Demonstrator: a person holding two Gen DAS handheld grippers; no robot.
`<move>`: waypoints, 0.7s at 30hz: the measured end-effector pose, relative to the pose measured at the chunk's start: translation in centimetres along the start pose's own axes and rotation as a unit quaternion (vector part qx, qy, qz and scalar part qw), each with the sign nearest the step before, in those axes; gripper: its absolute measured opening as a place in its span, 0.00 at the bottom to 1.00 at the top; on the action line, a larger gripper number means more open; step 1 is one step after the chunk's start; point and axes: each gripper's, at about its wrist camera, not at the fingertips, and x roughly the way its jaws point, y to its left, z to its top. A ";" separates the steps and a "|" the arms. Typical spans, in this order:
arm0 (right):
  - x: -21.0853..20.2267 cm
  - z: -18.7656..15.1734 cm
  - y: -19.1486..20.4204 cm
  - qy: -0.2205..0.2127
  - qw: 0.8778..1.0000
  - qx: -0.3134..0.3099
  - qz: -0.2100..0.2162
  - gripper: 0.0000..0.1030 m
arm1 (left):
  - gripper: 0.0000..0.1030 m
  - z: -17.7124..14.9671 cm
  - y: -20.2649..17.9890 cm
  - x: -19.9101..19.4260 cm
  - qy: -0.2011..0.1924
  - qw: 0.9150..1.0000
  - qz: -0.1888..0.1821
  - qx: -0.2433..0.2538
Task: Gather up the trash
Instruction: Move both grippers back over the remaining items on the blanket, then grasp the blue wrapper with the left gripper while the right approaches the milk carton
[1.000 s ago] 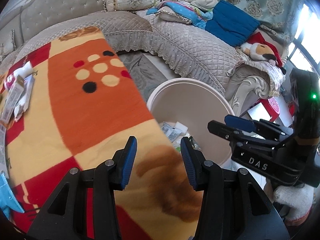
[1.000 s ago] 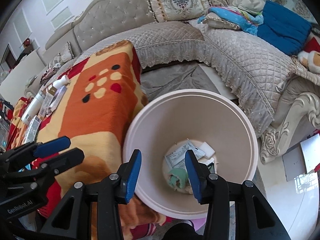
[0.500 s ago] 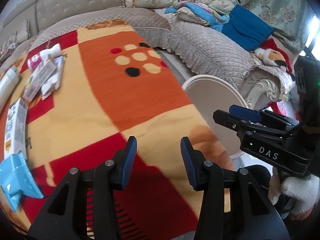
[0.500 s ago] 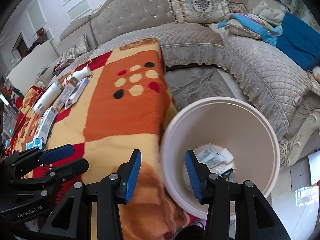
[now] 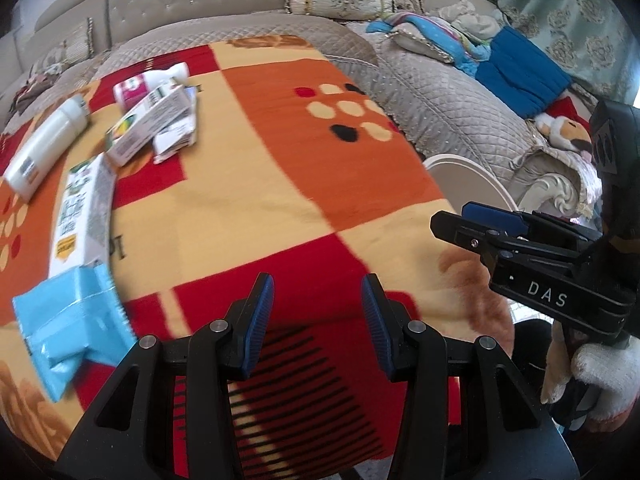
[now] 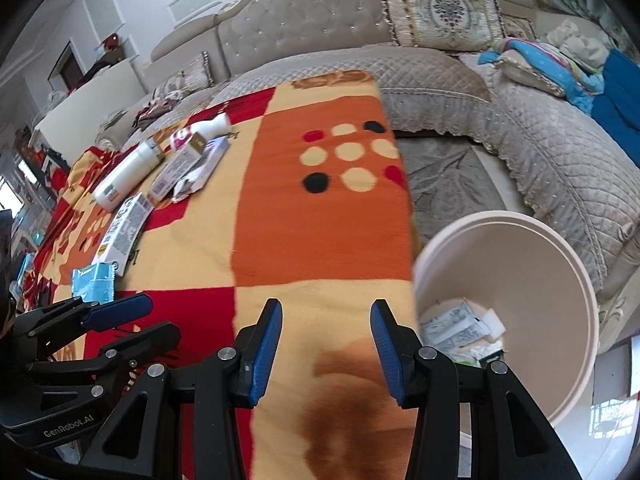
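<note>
Trash lies on the left of the orange, red and yellow blanket (image 5: 280,168): a blue packet (image 5: 76,320), a long white and green box (image 5: 82,216), a white bottle (image 5: 46,148), a smaller carton (image 5: 148,128) and a pink-labelled bottle (image 5: 148,82). My left gripper (image 5: 318,312) hovers open over the blanket's near red patch, right of the blue packet, nothing between its fingers. My right gripper (image 6: 326,340) is open and empty over the blanket's near edge, just left of the white bin (image 6: 520,264). Several wrappers (image 6: 456,324) lie in the bin.
A grey quilted sofa (image 6: 540,152) wraps around the back and right, with a patterned cushion (image 6: 440,12), blue clothes (image 5: 516,68) and a soft toy (image 5: 564,132). A grey rug (image 6: 444,176) lies between table and sofa. A gloved hand (image 5: 600,376) holds the right gripper.
Both grippers have swept left from above the bin to above the blanket. The bin has slid to the right edge of both views and the trash pile has come into sight.
</note>
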 end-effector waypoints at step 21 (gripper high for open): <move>2.1 0.9 6.3 0.018 0.998 -0.053 0.033 0.44 | 0.42 -4.6 12.5 -1.9 0.040 0.995 0.019 -0.092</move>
